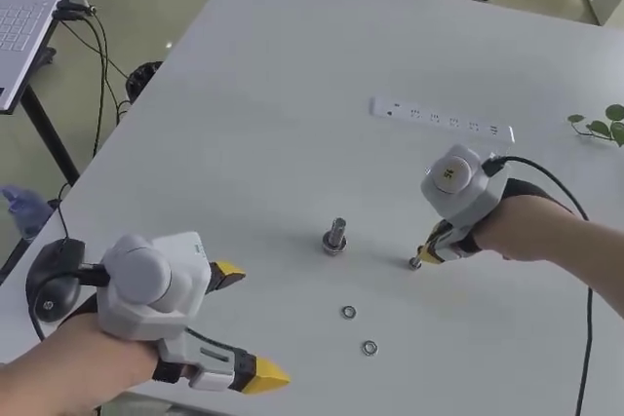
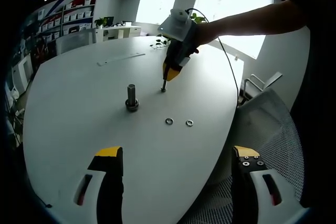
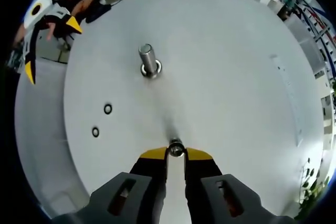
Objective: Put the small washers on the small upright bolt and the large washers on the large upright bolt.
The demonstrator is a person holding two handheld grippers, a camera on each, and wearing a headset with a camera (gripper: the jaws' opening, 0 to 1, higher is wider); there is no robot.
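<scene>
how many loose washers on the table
2. One washer lies in front of the large bolt, the other just past it, toward the person. More may sit unseen at the bolt's base.

Head view: white table [image 1: 292, 94] ran from 6 to 12 o'clock. A white power strip [image 1: 441, 119] lay flat on it at 2 o'clock. An open laptop [image 1: 18, 17] sat on a separate stand at 10 o'clock, off the table, and dark cables [image 1: 100, 65] hung beside it toward the floor. Green plant leaves [image 1: 600, 126] were at 3 o'clock, at the frame edge. A black rounded object [image 1: 54, 284] was at 8 o'clock, beyond the table rim; kind not determinable.

Left gripper view: white mesh chair [image 2: 273, 129] at 4 o'clock beside the table rim, shelving [image 2: 68, 17] at 10 o'clock, bright windows [image 2: 210, 3] at 12 o'clock.
</scene>
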